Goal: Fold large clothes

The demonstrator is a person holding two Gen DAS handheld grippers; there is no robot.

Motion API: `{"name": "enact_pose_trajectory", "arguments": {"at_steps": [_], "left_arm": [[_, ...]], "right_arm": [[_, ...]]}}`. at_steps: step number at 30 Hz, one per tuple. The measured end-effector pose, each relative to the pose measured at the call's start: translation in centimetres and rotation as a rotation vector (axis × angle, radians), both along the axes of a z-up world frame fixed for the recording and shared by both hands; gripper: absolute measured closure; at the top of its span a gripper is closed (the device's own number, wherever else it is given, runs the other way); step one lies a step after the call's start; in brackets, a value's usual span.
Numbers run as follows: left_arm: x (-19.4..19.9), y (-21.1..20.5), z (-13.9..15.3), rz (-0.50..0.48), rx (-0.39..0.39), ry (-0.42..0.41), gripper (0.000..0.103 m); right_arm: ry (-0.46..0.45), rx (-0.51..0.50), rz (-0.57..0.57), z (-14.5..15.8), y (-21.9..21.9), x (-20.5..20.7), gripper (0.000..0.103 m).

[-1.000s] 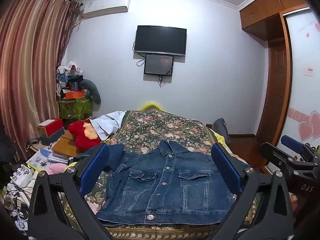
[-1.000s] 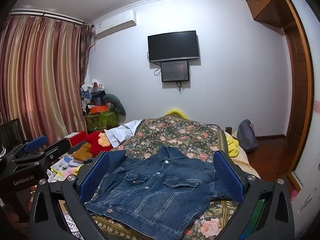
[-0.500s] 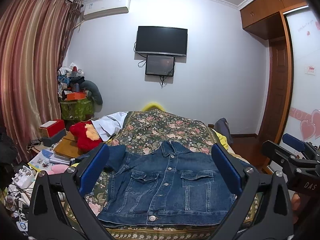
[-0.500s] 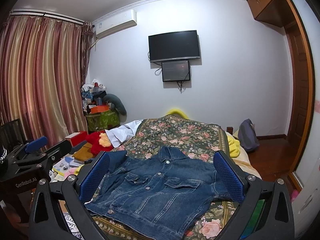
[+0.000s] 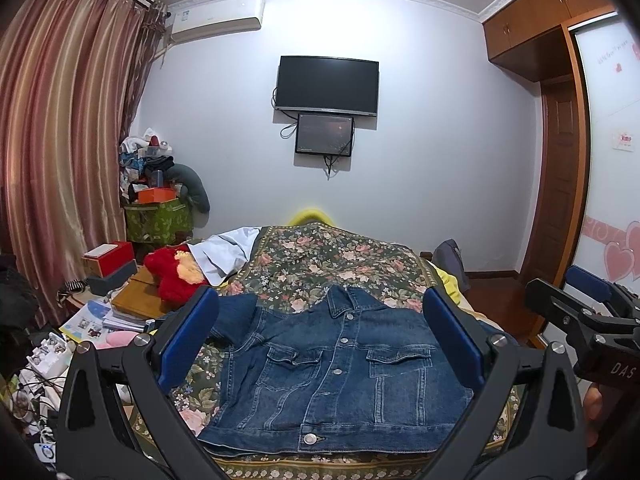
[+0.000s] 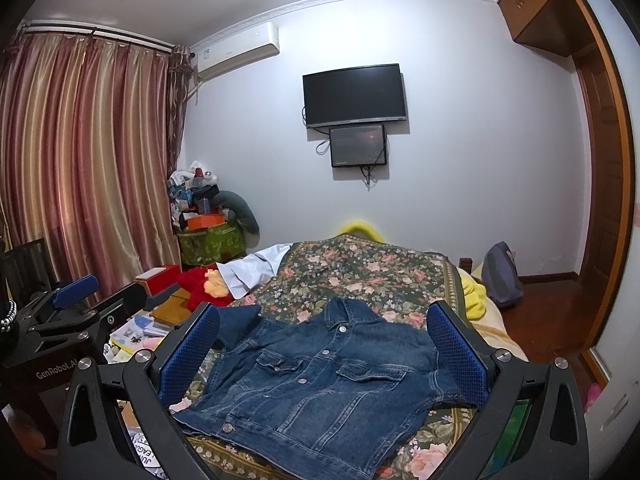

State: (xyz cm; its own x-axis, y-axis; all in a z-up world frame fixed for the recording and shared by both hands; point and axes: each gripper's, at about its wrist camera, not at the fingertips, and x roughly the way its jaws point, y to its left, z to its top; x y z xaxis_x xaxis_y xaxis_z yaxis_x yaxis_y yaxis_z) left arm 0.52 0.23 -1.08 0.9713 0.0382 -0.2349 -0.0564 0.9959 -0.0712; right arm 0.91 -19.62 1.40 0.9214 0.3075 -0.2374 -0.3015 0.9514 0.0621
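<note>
A blue denim jacket (image 5: 332,372) lies flat, front up and buttoned, on the near end of a bed with a floral cover (image 5: 336,256). It also shows in the right wrist view (image 6: 320,380). My left gripper (image 5: 320,344) is open and empty, held above the bed's near edge with the jacket between its blue pads. My right gripper (image 6: 324,348) is open and empty too, a little to the right of the left one. Each gripper shows at the edge of the other's view: the right one (image 5: 592,320), the left one (image 6: 68,312).
A red plush toy (image 5: 174,276) and a white garment (image 5: 224,252) lie at the bed's left side. Books, boxes and cables crowd a low table (image 5: 100,312) on the left. A grey bag (image 6: 502,276) stands on the floor at the right. Curtains (image 5: 60,140) hang left.
Both grippers have drifted slightly, so the jacket sits a little lower and further right in the views. The jaws have stayed open. The jacket has not moved.
</note>
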Motion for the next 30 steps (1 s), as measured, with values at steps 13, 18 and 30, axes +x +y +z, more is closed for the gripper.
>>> {"name": "enact_pose_trajectory", "arguments": {"at_steps": [13, 18, 30], "left_arm": [[-0.01, -0.04, 0.24, 0.000, -0.001, -0.002, 0.000], [-0.02, -0.07, 0.23, 0.000, -0.001, -0.002, 0.000], [-0.13, -0.15, 0.44, -0.006, -0.006, -0.009, 0.000]], "right_arm": [[0.000, 0.000, -0.001, 0.22, -0.01, 0.06, 0.000], [0.000, -0.001, -0.001, 0.23, 0.00, 0.02, 0.000], [0.000, 0.000, -0.001, 0.23, -0.01, 0.07, 0.000]]}}
